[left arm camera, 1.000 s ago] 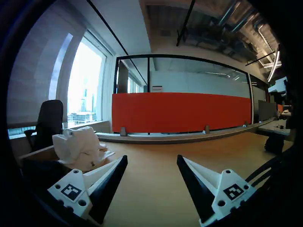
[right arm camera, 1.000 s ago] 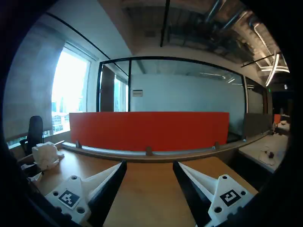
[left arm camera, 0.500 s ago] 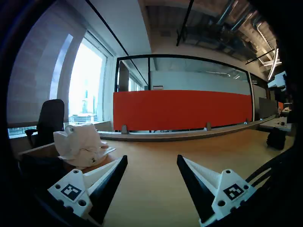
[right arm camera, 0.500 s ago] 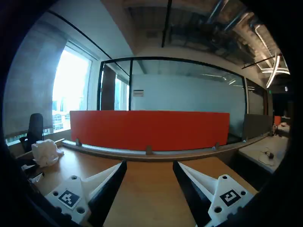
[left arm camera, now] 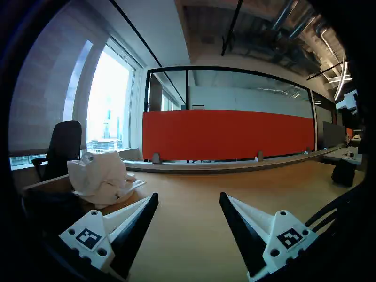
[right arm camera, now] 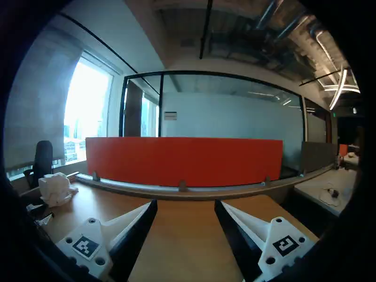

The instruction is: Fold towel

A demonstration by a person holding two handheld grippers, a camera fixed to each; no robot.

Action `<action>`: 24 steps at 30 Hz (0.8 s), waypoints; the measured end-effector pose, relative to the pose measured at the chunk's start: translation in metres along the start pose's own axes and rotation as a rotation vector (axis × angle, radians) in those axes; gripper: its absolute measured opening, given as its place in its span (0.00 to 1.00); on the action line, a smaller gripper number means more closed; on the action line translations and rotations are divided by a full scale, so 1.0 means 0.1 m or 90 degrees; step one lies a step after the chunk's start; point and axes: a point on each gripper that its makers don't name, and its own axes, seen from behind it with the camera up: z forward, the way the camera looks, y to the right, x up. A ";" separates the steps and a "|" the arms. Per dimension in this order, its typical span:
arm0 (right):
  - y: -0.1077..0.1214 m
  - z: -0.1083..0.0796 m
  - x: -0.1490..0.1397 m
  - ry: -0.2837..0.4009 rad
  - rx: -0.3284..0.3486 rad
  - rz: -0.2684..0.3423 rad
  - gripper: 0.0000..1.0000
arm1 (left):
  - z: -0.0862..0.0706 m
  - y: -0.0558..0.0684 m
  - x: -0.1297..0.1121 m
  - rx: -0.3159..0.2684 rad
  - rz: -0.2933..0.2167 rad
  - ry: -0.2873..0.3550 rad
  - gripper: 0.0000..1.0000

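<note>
In the left gripper view, a black office chair [left arm camera: 63, 148] stands far left. In front of it a crumpled white towel [left arm camera: 101, 183] lies heaped on the wooden worktop [left arm camera: 192, 235], just beyond the left jaw's tip and to its outer side. The left gripper [left arm camera: 188, 194] has its jaws spread wide, gripping and touching nothing. Straight ahead of them stands an orange partition [left arm camera: 228, 134]. In the right gripper view, the towel sits far left of the jaws, well apart from them. The right gripper [right arm camera: 185, 201] likewise has its jaws wide apart and empty above the worktop.
</note>
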 end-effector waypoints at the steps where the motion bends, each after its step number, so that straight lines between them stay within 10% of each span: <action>1: 0.00 0.00 0.00 0.000 0.000 0.000 0.94 | 0.00 0.01 0.00 -0.001 0.000 0.000 0.97; 24: 0.21 -0.04 -0.06 0.008 -0.009 0.006 0.94 | 0.03 0.03 -0.03 -0.006 0.001 -0.002 0.97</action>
